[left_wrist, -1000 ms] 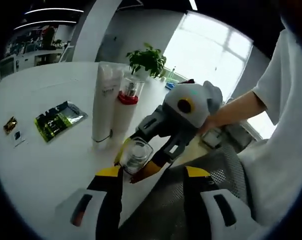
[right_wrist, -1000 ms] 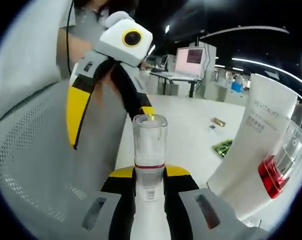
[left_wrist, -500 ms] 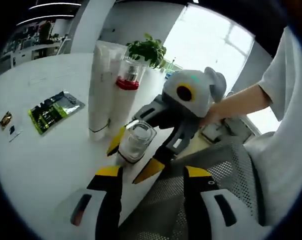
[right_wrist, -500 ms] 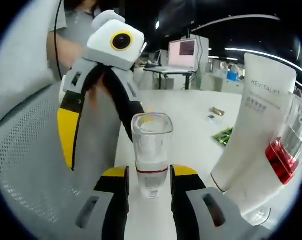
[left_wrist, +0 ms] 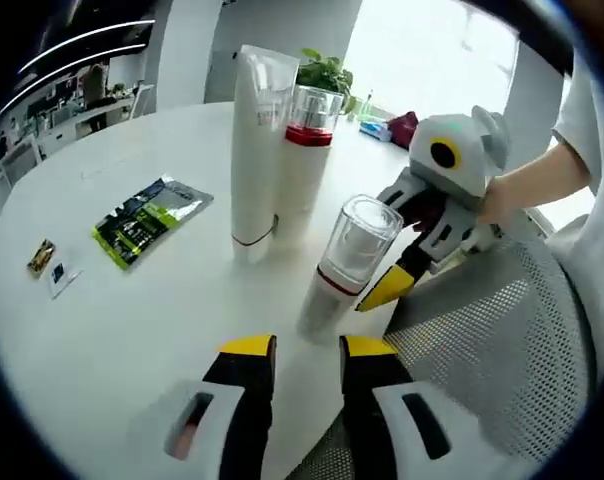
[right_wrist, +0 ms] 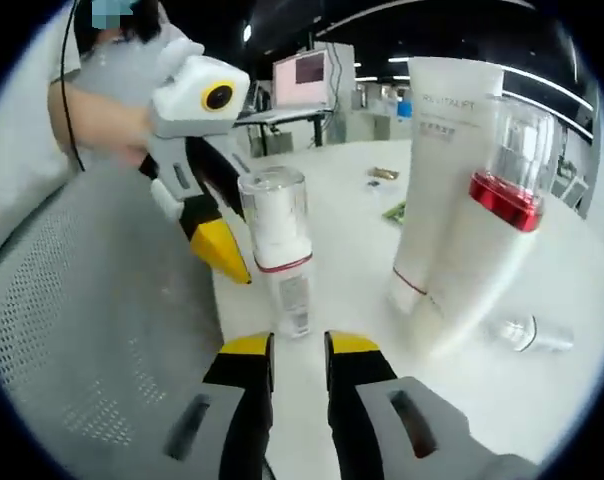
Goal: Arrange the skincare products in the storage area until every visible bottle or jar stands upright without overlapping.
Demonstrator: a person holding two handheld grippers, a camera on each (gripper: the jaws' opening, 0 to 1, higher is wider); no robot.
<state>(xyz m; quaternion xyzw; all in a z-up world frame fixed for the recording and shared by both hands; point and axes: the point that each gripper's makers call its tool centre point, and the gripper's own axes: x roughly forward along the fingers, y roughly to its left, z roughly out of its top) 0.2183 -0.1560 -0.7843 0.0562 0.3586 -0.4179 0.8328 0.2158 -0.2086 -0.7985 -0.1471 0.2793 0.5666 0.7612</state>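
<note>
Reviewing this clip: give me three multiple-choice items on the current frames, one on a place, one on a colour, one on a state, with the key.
1. Where does the small clear-capped bottle stand?
A. at the table's near edge, before the right claw
B. behind the white tube
C. on the mesh chair

2. What colour is the band under the clear cap of the tall bottle?
A. blue
B. red
C. green

3. What is the state of the small silver-capped item beside the tall bottle?
A. upright
B. held in a claw
C. lying on its side

Key: 1 A, the right gripper view shows it on the table just ahead of the claw tips, free of them. 2 B, a red collar shows in both views. 3 C, it lies flat on the tabletop.
</note>
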